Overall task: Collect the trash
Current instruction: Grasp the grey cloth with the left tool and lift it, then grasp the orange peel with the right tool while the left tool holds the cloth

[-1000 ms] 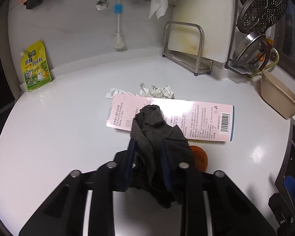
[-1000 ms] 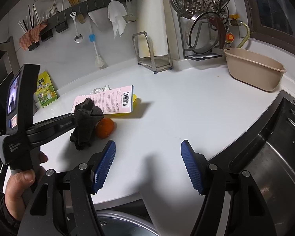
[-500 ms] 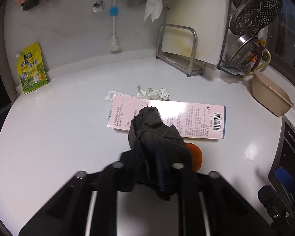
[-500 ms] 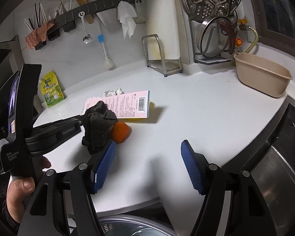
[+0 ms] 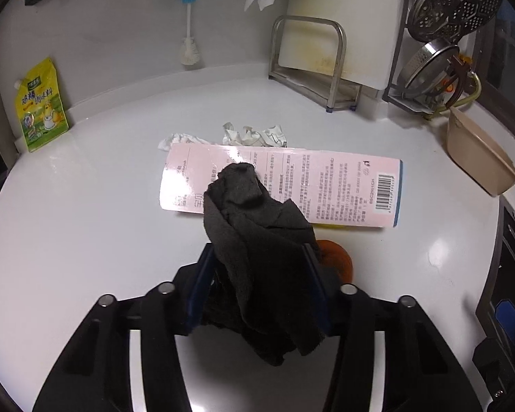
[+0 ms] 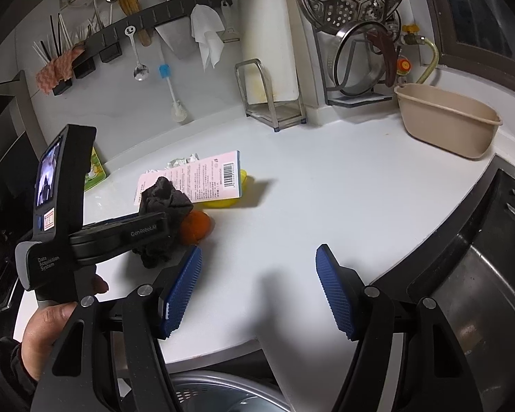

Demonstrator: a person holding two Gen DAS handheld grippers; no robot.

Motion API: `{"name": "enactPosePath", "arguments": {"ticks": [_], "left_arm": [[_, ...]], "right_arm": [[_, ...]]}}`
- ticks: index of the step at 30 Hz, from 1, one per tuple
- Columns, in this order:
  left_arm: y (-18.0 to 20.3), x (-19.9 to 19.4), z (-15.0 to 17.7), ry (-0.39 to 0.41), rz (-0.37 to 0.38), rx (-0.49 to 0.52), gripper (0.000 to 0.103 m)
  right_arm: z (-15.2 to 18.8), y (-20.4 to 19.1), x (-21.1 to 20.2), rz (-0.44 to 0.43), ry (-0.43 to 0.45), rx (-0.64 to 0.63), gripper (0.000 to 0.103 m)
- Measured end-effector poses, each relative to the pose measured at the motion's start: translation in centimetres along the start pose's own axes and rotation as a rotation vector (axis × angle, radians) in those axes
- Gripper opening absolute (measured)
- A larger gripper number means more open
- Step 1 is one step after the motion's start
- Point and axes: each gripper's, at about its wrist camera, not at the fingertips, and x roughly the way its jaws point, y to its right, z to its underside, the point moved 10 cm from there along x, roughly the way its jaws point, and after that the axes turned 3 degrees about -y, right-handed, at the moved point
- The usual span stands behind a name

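Note:
A crumpled dark cloth (image 5: 257, 240) stands between the jaws of my left gripper (image 5: 257, 254), which are opening; the pads look loose on it. In the right wrist view the cloth (image 6: 164, 199) hangs at the left gripper (image 6: 164, 226), its lower end down at the white counter (image 6: 326, 178). An orange (image 5: 336, 261) lies just right of it. Behind are a pink printed package (image 5: 326, 178) and crumpled white paper (image 5: 254, 134). My right gripper (image 6: 257, 254) is open and empty over the counter's front edge.
A yellow pouch (image 5: 39, 103) leans on the back wall at the left. A metal rack with a cutting board (image 5: 309, 51) and a beige basin (image 6: 446, 116) stand at the back right. The sink (image 6: 480, 274) is at the right. A perforated metal bowl (image 6: 223, 391) sits below the counter edge.
The left gripper's jaws have spread apart around the dark cloth, which now sits looser and lower between them. The right gripper has kept still and open.

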Motion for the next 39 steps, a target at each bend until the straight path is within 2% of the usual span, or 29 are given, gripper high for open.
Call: {"name": "enactPosePath", "arguments": {"ticks": [1, 3, 8, 12, 21, 31, 39], "left_arm": [[0.0, -0.1, 0.0, 0.003, 0.001, 0.005, 0.038], [-0.1, -0.3, 0.0, 0.01, 0.01, 0.007, 0.022], [-0.6, -0.7, 0.2, 0.014, 0.047, 0.01, 0.014], [-1.3, -1.5, 0.1, 0.026, 0.062, 0.014, 0.012], [-4.1, -3.5, 0.1, 0.073, 0.023, 0.047, 0.011], [-8.8, -4.2, 0.3, 0.086, -0.046, 0.015, 0.011], [-9.6, -4.4, 0.3, 0.097, -0.059, 0.013, 0.011]], "right_arm": [[0.1, 0.0, 0.1, 0.001, -0.002, 0.0, 0.066], [0.2, -0.2, 0.4, -0.002, -0.009, -0.001, 0.066], [0.4, -1.2, 1.3, -0.011, -0.03, -0.015, 0.066], [0.3, -2.1, 2.2, -0.029, -0.048, -0.013, 0.066], [-0.5, -5.0, 4.8, -0.02, -0.085, -0.066, 0.066], [-1.0, -7.1, 8.6, 0.045, -0.135, -0.086, 0.066], [-1.6, -7.0, 10.9, 0.118, -0.168, -0.08, 0.066]]}}
